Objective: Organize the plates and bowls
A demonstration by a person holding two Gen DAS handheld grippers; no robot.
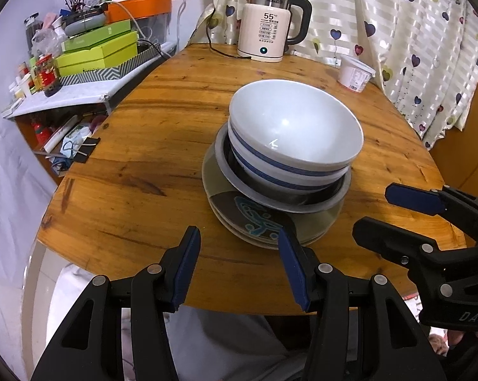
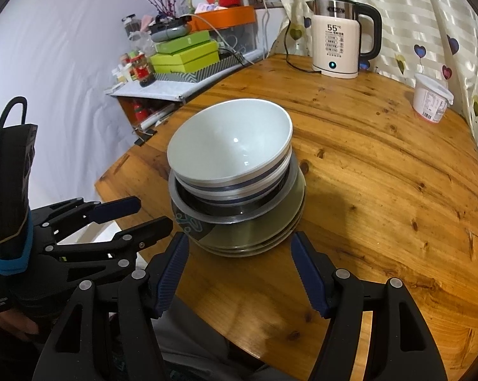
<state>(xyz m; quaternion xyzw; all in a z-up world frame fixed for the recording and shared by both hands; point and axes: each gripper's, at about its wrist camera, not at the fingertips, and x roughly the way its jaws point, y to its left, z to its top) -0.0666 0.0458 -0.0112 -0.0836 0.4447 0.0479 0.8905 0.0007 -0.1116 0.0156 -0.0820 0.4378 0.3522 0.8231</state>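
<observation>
Table edge: round wooden table, varnished, near rim below both grippers.
Left gripper: jaws apart, empty.
Right gripper: jaws apart, empty.
Stack: white bowl nested in bowls on plates, just beyond the fingertips, untouched.
Far side: kettle, white tub, heart-print curtain.
Left wall: cluttered shelf.

Left wrist view – looks forward and down from near table edge, stack of dishes close ahead, right gripper at its right edge.
Right wrist view – same downward tilt, seemingly just to right; left gripper at left edge.
Both share stack, table, kettle, curtain.
</observation>
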